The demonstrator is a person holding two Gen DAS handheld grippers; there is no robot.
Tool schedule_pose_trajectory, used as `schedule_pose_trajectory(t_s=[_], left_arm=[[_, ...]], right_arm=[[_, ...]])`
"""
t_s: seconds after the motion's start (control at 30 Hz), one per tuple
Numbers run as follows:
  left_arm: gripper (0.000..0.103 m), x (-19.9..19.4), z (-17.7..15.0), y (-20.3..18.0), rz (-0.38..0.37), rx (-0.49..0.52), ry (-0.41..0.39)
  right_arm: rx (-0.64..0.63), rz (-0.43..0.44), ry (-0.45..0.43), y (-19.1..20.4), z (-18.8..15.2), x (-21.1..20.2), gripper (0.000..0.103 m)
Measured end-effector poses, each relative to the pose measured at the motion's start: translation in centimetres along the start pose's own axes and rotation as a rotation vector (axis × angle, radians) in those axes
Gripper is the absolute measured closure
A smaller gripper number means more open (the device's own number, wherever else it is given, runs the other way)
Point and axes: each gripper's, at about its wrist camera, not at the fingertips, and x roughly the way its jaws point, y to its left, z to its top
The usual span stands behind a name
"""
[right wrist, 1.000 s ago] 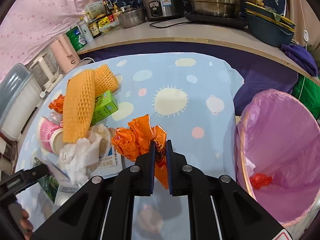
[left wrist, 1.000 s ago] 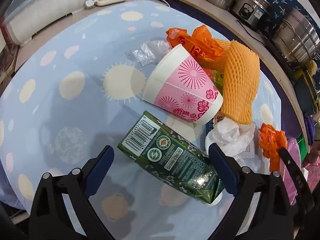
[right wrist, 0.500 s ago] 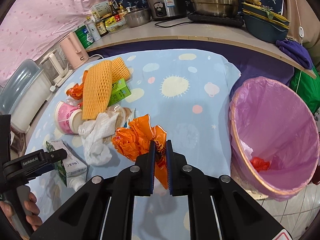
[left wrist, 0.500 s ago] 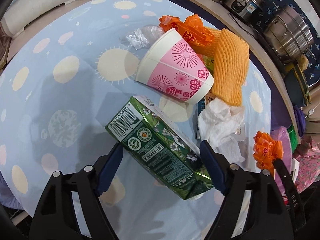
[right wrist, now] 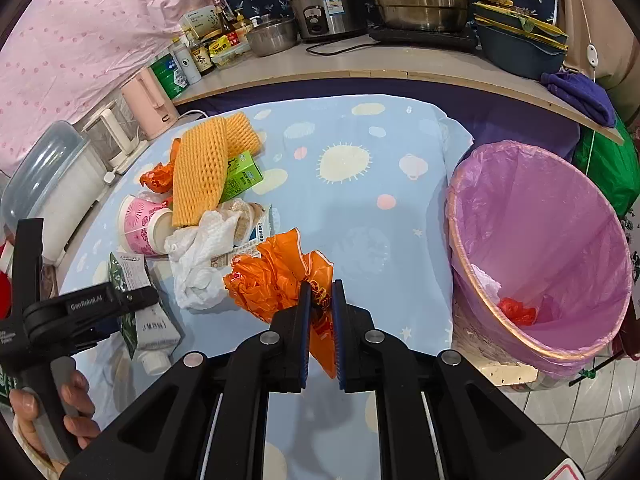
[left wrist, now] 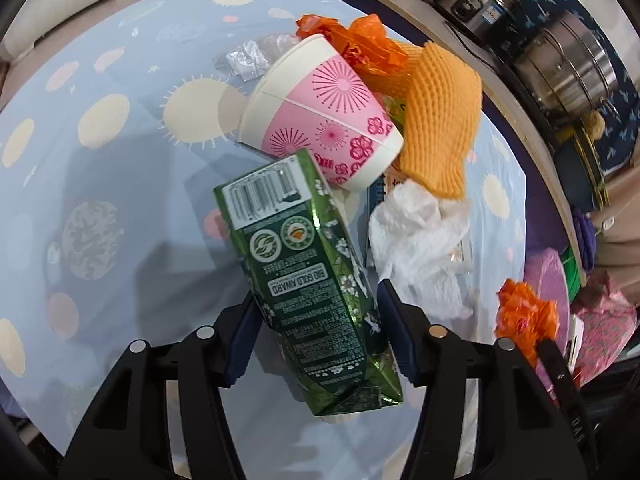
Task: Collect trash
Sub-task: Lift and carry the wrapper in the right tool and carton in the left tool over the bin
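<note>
Left gripper (left wrist: 316,328) closing over the last moments, both blue pads now against the sides of the green carton (left wrist: 304,264), barcode end pointing to 12 o'clock in the left wrist view. Carton tilted off the tablecloth (left wrist: 120,184), far end overlapping the pink cup (left wrist: 320,112) lying on its side. At 1 o'clock of the carton, an orange foam net (left wrist: 440,120) draped over the pile; at 3 o'clock, a crumpled white tissue (left wrist: 416,248).

Right gripper (right wrist: 320,312) nearly closed, clamped narrow on a crumpled orange plastic bag (right wrist: 276,276), lifted above the cloth. Purple-lined bin (right wrist: 540,240) at 3 o'clock of that bag in the right wrist view, beyond the table edge, a red scrap (right wrist: 516,312) and some white paper at its bottom. Rest of the trash pile at 10 o'clock of the bag. Hand (right wrist: 48,412) on the left gripper's handle seen at 8 o'clock.
</note>
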Motion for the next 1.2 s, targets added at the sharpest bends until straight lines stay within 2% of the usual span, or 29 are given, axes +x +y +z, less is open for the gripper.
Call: schedule_pose_trajectory(t_s=[0.13, 0.27, 0.37, 0.53, 0.83, 1.2], left_arm=[[0.052, -1.8, -0.9, -0.9, 0.02, 0.074, -0.019], [0.053, -4.4, -2.2, -2.5, 0.041, 0.194, -0.059], [0.054, -5.9, -3.3, -4.3, 0.027, 0.284, -0.073], [0.055, -8.2, -4.8, -8.2, -0.029, 0.405, -0.108], [0.056, -9.5, -5.5, -14.8, -0.176, 0.504, -0.139], [0.056, -7.7, -6.0, -23.7, -0.286, 0.64, -0.136]], right_arm=[[0.004, 0.003, -0.021, -0.4, -0.2, -1.3, 0.093], [0.019, 0.001, -0.054, -1.2, -0.2, -3.1, 0.093], [0.036, -0.005, -0.086, -2.1, -0.1, -4.8, 0.093], [0.078, -0.031, -0.134, -4.3, 0.3, -7.2, 0.093], [0.161, -0.106, -0.187, -9.2, 0.3, -9.9, 0.093], [0.251, -0.211, -0.219, -15.2, 0.7, -10.9, 0.093]])
